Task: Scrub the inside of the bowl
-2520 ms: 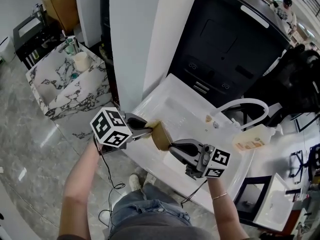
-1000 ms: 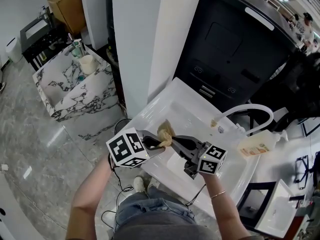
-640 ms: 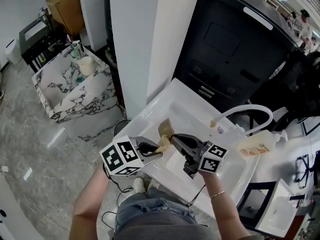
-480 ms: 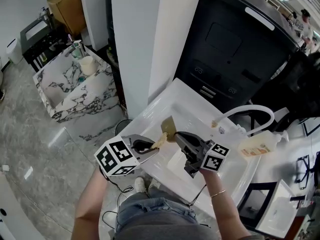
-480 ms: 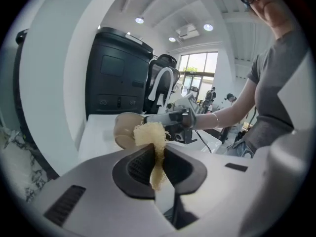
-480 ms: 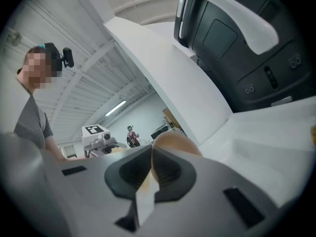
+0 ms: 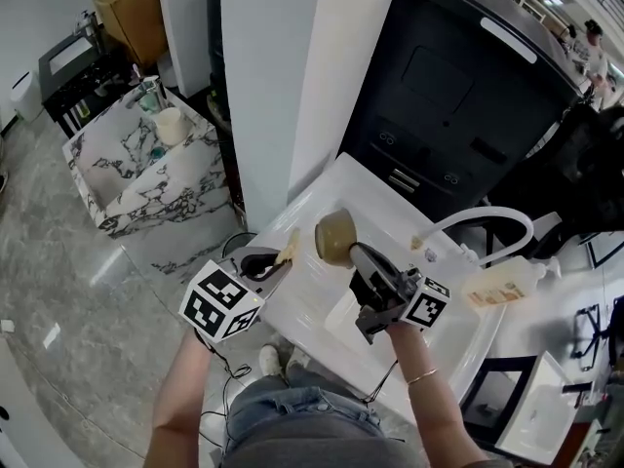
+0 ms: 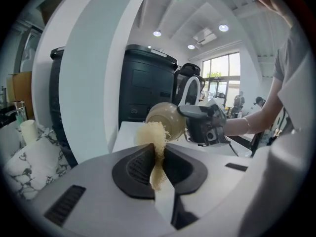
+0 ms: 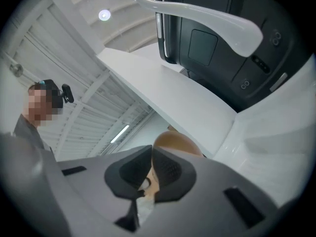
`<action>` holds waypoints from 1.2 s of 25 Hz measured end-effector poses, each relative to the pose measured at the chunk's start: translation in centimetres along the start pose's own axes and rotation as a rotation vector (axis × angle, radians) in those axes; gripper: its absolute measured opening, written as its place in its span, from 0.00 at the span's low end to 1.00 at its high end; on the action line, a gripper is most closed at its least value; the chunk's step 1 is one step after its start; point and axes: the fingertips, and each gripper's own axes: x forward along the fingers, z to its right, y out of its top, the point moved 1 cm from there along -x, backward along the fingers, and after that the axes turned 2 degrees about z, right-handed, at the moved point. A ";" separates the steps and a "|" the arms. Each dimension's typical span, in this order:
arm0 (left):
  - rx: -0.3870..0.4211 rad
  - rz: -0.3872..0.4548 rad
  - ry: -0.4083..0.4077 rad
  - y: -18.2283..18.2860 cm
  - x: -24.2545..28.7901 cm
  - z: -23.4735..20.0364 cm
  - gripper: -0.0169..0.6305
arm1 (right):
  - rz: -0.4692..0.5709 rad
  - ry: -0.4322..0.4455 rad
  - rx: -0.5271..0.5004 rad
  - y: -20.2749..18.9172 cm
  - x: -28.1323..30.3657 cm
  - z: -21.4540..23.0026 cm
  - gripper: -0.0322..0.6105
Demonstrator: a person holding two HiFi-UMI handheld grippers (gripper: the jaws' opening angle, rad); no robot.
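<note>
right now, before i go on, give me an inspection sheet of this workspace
surface: white counter with a sunken basin, looks clean
job's things: tan bowl held up above the counter; fibrous scrub pad apart from the bowl, not inside it
clutter: bottle at the counter's right end; white arched tap
grippers: left hand-held gripper shut on the scrub pad; right hand-held gripper shut on the bowl's rim
cables: thin black cable on the floor below the left arm
surroundings: black cabinet behind the counter; white pillar; marble basin to the left; grey floor
</note>
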 end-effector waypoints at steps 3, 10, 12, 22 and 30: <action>-0.021 0.049 0.063 0.4 0.3 -1.5 0.09 | 0.062 0.031 0.042 1.2 0.2 -0.5 0.08; 0.018 0.177 0.110 3.1 1.3 -4.6 0.09 | 0.145 0.150 0.186 2.5 0.5 -2.9 0.08; 0.024 0.206 0.087 3.9 1.7 -4.8 0.09 | 0.165 0.180 0.210 3.0 0.6 -3.6 0.08; 0.072 0.265 -0.088 5.1 3.1 -2.5 0.09 | 0.195 0.266 0.299 3.8 0.0 -4.6 0.08; 0.060 0.272 -0.138 4.8 3.4 -1.1 0.09 | 0.228 0.287 0.375 4.0 0.5 -4.2 0.08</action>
